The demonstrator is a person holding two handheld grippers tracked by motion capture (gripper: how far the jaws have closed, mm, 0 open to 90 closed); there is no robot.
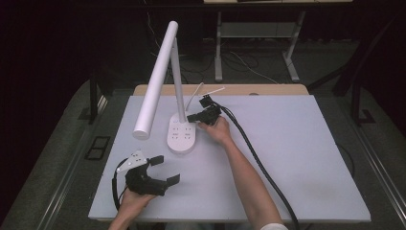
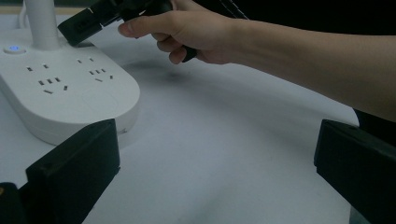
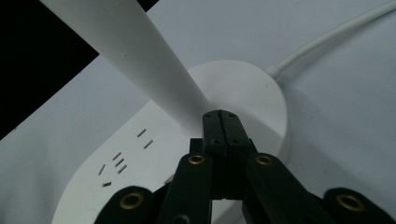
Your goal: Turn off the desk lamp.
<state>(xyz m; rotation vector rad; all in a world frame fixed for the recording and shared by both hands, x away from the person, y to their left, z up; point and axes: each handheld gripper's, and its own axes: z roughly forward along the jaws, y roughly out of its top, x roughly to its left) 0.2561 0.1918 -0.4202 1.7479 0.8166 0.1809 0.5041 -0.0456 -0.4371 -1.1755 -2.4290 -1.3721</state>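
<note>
High view: I see the lamp (image 1: pixel 181 132) standing at the far-left middle of the table (image 1: pixel 297 158), its base carrying sockets, its stem upright and its long head slanting down toward me. My right gripper (image 1: pixel 197 116) is at the base beside the stem; my left gripper (image 1: pixel 163 168) rests near the front edge, well apart from the lamp.

Left gripper view: my jaws stand wide apart with nothing between them. A small blue light (image 2: pixel 14 48) glows on the base next to the stem.

Right gripper view: my jaws are pressed together, tips at the foot of the stem (image 3: pixel 140 60); the white cord (image 3: pixel 336 35) leaves the base behind.

Handling: I judge the base heavy and stable, the plastic smooth and slippery, the hinged head the fragile part. Best hold: the stem low down.

Writing: none I can read.
</note>
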